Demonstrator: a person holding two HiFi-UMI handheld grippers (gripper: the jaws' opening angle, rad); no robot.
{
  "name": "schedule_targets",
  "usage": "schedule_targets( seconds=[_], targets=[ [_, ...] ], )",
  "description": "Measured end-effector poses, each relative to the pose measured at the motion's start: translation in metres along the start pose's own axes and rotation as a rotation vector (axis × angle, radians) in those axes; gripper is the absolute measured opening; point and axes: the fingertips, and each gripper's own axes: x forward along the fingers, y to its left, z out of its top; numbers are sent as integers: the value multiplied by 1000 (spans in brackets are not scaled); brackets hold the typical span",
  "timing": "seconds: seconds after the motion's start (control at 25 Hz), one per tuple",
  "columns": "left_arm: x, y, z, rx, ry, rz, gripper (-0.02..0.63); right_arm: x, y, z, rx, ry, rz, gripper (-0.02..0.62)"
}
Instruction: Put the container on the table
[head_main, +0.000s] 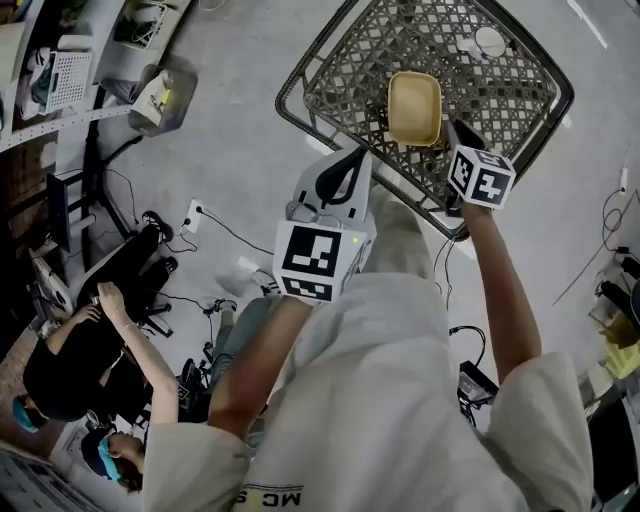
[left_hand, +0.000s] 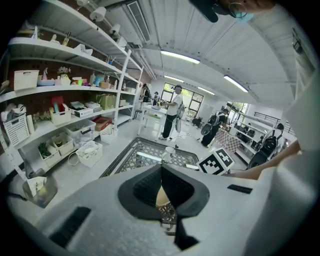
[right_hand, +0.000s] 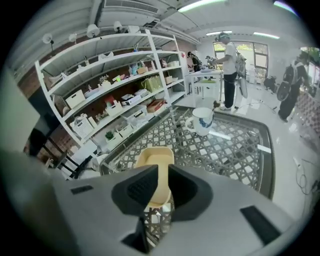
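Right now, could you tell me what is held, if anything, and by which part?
The right hand-held gripper pinches the container by its near rim.

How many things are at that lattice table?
2. A yellow container is near the table's front edge, between the right gripper's jaws; a white mug stands farther back. Nothing else shows.

white shelving (left_hand: 75, 95), pale floor (head_main: 230, 130)

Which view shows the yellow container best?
The head view: the whole pale yellow rectangular plastic container shows from above on the metal lattice table. The right gripper view shows its far part past the jaws; the left gripper view only a pale sliver.
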Motion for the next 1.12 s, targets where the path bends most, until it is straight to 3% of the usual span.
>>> schedule_targets(
  seconds=[0.36, 0.76, 1.12],
  targets=[
    [-16, -8, 17, 6, -34, -18, 23, -79, 22, 48, -80, -135, 38, 37],
    [-37, -12, 58, -9, -110, -44, 23, -177, 51, 85, -72, -253, 86, 31],
    [-58, -4, 89, -44, -185, -69, 23, -258, 75, 140, -67, -480, 82, 26]
  ],
)
